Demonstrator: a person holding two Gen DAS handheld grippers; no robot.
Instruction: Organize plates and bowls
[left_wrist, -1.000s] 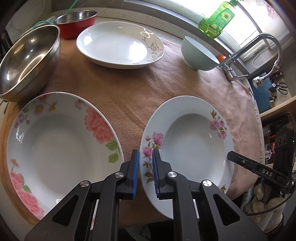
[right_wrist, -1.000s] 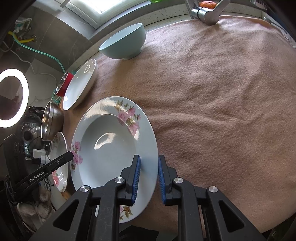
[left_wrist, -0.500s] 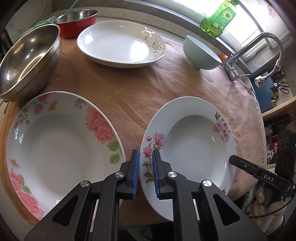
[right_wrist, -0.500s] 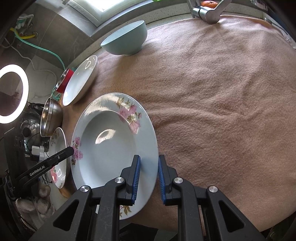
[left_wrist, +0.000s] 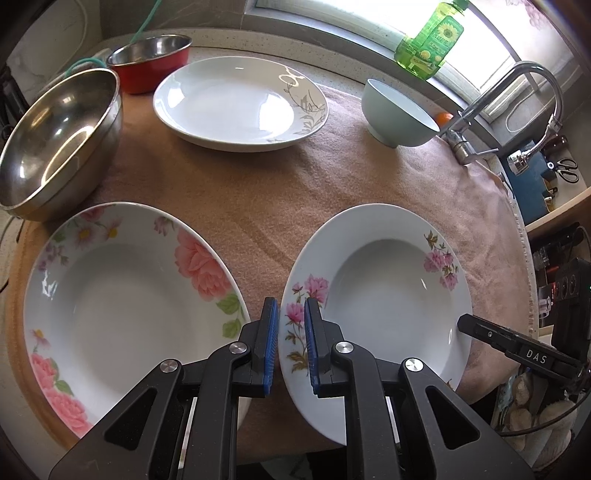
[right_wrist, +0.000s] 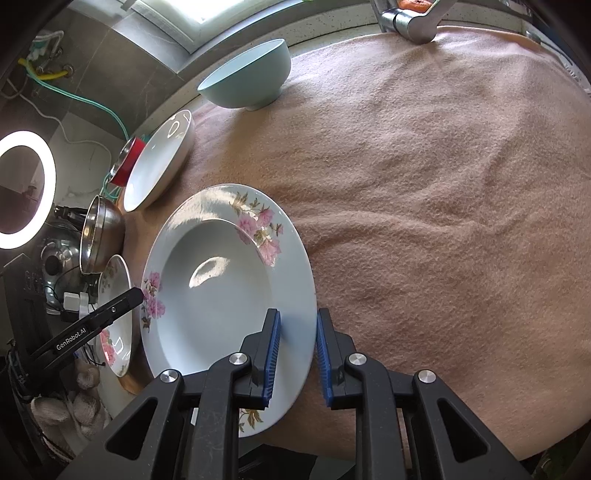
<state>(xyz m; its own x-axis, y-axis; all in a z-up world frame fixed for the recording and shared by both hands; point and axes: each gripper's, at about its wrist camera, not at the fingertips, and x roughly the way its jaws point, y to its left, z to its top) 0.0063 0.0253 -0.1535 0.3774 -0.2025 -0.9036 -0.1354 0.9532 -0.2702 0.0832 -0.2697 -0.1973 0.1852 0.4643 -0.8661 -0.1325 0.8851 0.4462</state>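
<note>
A small white plate with pink flower sprigs (left_wrist: 388, 295) is held between both grippers over the pink cloth (left_wrist: 221, 195). My left gripper (left_wrist: 291, 343) is shut on its left rim, blue pads on either side of the flowered edge. My right gripper (right_wrist: 297, 354) is shut on the opposite rim of the same plate (right_wrist: 221, 295). One black finger (left_wrist: 517, 347) of the right gripper shows at the plate's right edge in the left wrist view. A larger rose-patterned plate (left_wrist: 122, 306) lies just left of the held one.
At the back stand a white plate with a grey leaf pattern (left_wrist: 236, 99), a light blue bowl (left_wrist: 395, 110), a red bowl (left_wrist: 151, 62) and a large steel bowl (left_wrist: 55, 144). A faucet (left_wrist: 517, 96) and a green bottle (left_wrist: 432, 37) are at the far right.
</note>
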